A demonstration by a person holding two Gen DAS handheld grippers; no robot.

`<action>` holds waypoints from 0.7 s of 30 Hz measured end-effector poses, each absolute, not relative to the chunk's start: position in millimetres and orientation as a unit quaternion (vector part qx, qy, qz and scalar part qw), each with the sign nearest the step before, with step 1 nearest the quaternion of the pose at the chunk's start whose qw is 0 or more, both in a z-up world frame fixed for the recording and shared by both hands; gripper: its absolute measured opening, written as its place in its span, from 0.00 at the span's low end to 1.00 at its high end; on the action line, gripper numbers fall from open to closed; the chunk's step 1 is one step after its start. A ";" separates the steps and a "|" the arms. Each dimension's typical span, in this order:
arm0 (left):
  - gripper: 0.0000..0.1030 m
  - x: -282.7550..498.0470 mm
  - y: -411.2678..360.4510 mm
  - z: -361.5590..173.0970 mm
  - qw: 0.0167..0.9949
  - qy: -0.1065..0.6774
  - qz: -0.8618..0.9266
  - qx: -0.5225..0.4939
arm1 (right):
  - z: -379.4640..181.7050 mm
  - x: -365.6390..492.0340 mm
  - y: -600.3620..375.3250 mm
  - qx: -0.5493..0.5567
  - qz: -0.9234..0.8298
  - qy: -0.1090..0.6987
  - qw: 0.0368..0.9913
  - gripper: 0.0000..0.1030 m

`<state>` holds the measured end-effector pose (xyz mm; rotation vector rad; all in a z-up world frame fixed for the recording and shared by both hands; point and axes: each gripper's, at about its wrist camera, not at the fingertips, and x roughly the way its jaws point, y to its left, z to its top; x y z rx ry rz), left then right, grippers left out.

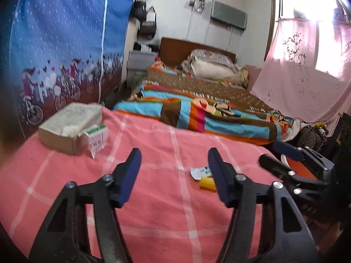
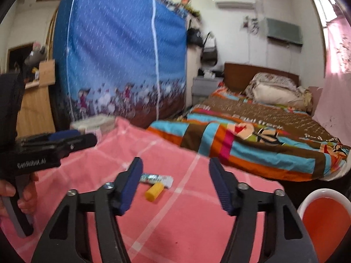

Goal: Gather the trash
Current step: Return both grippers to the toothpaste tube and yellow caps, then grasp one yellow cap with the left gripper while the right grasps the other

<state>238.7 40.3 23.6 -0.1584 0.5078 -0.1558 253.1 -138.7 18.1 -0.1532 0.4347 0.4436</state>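
Observation:
On the pink checked cloth (image 1: 153,192) lie a crumpled blue-and-white wrapper (image 1: 199,172) (image 2: 156,178) and a small yellow piece (image 1: 207,184) (image 2: 154,192), touching each other. My left gripper (image 1: 174,153) hovers open just short of them, and its right finger partly covers both. My right gripper (image 2: 176,161) is open too, with nothing between its fingers; the trash lies ahead by its left finger. Each gripper shows in the other's view: the right gripper (image 1: 269,152) at the right, the left gripper (image 2: 85,136) at the left, held by a hand.
An orange bin with a white rim (image 2: 318,191) (image 1: 302,168) stands low at the right. A tissue box (image 1: 68,125) and a small green-and-white carton (image 1: 96,135) sit far left on the cloth. Beyond lie a bed with a striped quilt (image 1: 197,114), a blue fabric wardrobe (image 2: 114,54) and a pink curtain (image 1: 302,72).

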 end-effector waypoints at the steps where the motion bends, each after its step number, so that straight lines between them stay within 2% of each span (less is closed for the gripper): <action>1: 0.57 241.0 40.2 21.5 0.959 0.262 -0.079 -0.081 | 14.7 257.0 -133.8 -0.084 0.222 0.229 0.944 0.47; 3: 0.50 246.5 40.2 17.3 0.952 0.282 -0.082 -0.086 | 8.7 261.9 -128.6 -0.094 0.228 0.252 0.936 0.40; 6: 0.46 253.1 39.8 11.7 0.943 0.308 -0.086 -0.094 | 0.1 270.9 -123.5 -0.096 0.239 0.288 0.923 0.35; 13: 0.43 263.4 33.1 1.4 0.926 0.351 -0.102 -0.095 | -12.6 286.0 -118.7 -0.087 0.259 0.343 0.899 0.32; 17: 0.43 267.0 28.9 -1.8 0.919 0.365 -0.117 -0.094 | -15.1 291.3 -118.9 -0.079 0.258 0.361 0.893 0.17; 21: 0.43 266.9 25.2 -1.1 0.916 0.371 -0.127 -0.089 | -12.3 290.1 -123.7 -0.067 0.256 0.357 0.896 0.16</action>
